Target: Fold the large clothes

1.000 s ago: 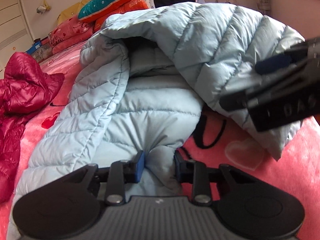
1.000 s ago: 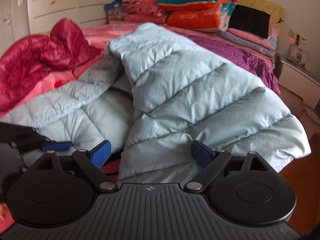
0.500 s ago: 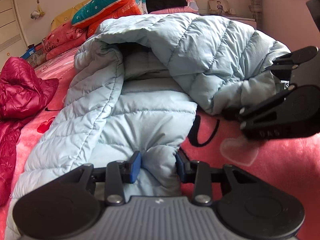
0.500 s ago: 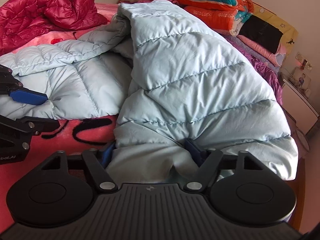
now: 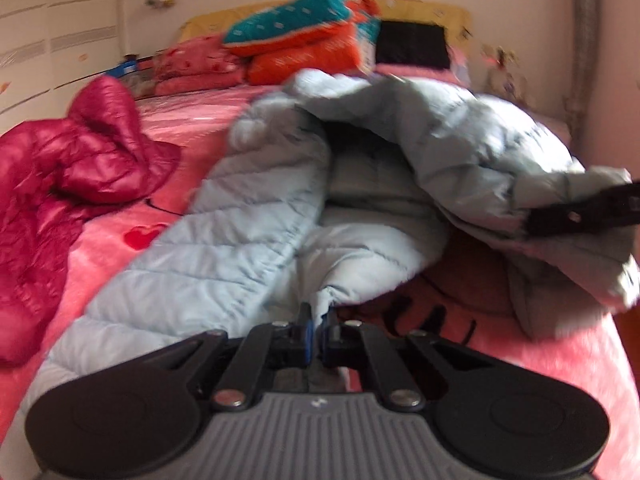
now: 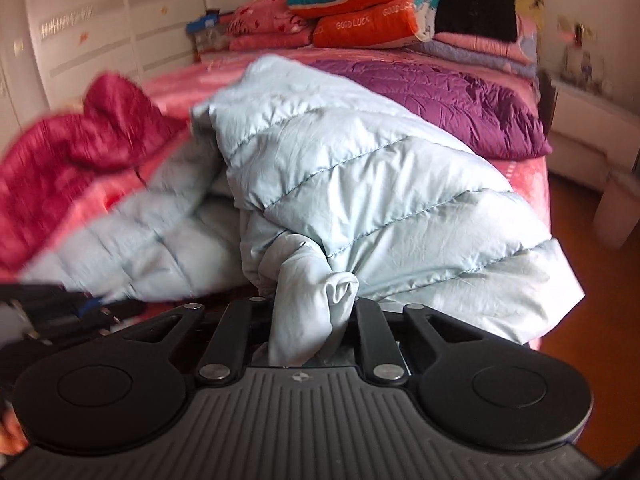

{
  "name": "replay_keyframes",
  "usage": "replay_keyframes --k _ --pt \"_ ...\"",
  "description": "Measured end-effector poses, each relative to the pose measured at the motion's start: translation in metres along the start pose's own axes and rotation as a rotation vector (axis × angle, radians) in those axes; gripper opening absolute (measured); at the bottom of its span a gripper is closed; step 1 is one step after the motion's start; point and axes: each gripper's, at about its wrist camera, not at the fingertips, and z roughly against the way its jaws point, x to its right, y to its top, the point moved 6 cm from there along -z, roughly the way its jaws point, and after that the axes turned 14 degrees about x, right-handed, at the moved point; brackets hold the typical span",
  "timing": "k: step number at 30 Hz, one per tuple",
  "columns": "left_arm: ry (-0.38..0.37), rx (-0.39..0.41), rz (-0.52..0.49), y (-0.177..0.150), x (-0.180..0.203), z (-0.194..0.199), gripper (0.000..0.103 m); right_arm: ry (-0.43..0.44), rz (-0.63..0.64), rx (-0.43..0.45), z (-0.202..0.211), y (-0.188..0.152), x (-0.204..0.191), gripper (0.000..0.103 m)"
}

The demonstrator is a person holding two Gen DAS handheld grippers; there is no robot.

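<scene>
A pale blue quilted down jacket (image 5: pixel 248 240) lies spread on the pink bed, one side folded over into a hump (image 6: pixel 360 176). My left gripper (image 5: pixel 317 332) is shut on a thin pinch of the jacket's near hem. My right gripper (image 6: pixel 312 320) is shut on a bunched fold of the other hem corner, which bulges up between its fingers and hides the pads. In the left wrist view the right gripper (image 5: pixel 584 212) shows at the right edge with the hem lifted off the bed. The left gripper (image 6: pixel 68 308) shows at the lower left of the right wrist view.
A crimson down jacket (image 5: pixel 68 176) lies crumpled on the left of the pink blanket (image 5: pixel 560 360). A purple quilt (image 6: pixel 448 100) covers the far right of the bed. Folded pillows and blankets (image 6: pixel 360 12) are stacked at the headboard. White wardrobes (image 6: pixel 100 40) stand left, bare floor (image 6: pixel 576 340) right.
Both grippers closed on the blue jacket's near hem, the right from wide open. Both have lifted and pulled their corners up off the bed, and the views have rolled.
</scene>
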Motion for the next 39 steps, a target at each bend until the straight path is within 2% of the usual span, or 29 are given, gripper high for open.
replay_keyframes --k 4,9,14,18,20,22,25,28,31,33,35,36,37,38,39 --pt "0.070 0.096 0.151 0.023 -0.038 0.018 0.001 0.074 -0.178 0.044 0.023 0.025 0.006 0.012" --pt "0.186 0.217 0.266 0.043 -0.086 0.050 0.001 0.153 -0.385 0.127 0.054 0.051 0.015 0.012" --pt "0.320 0.321 0.357 0.058 -0.138 0.090 0.001 0.181 -0.608 0.219 0.082 0.071 0.042 0.012" --pt "0.412 0.364 0.416 0.066 -0.176 0.116 0.001 0.115 -0.766 0.288 0.099 0.071 0.083 0.012" --pt "0.435 0.374 0.433 0.072 -0.189 0.123 0.001 0.050 -0.794 0.311 0.104 0.066 0.101 0.012" --pt "0.458 0.362 0.392 0.077 -0.199 0.121 0.001 -0.021 -0.791 0.325 0.106 0.062 0.118 0.012" --pt "0.447 0.293 0.368 0.076 -0.206 0.106 0.001 -0.125 -0.765 0.326 0.106 0.046 0.137 0.012" --pt "0.428 0.237 0.336 0.072 -0.199 0.098 0.002 -0.214 -0.712 0.301 0.106 0.027 0.151 0.012" --pt "0.421 0.219 0.336 0.069 -0.190 0.102 0.003 -0.267 -0.669 0.264 0.100 0.006 0.154 0.015" --pt "0.422 0.197 0.322 0.067 -0.183 0.108 0.007 -0.284 -0.652 0.240 0.101 -0.009 0.160 0.019" --pt "0.420 0.188 0.304 0.068 -0.174 0.114 0.018 -0.285 -0.646 0.220 0.103 -0.019 0.163 0.024" --pt "0.421 0.184 0.292 0.069 -0.169 0.118 0.029 -0.289 -0.643 0.212 0.102 -0.024 0.164 0.032" --pt "0.421 0.180 0.278 0.070 -0.164 0.123 0.038 -0.291 -0.638 0.206 0.102 -0.028 0.164 0.045" --pt "0.416 0.178 0.261 0.072 -0.158 0.127 0.039 -0.294 -0.631 0.200 0.101 -0.029 0.164 0.054" --pt "0.410 0.177 0.243 0.073 -0.151 0.132 0.040 -0.295 -0.622 0.199 0.102 -0.032 0.164 0.069"
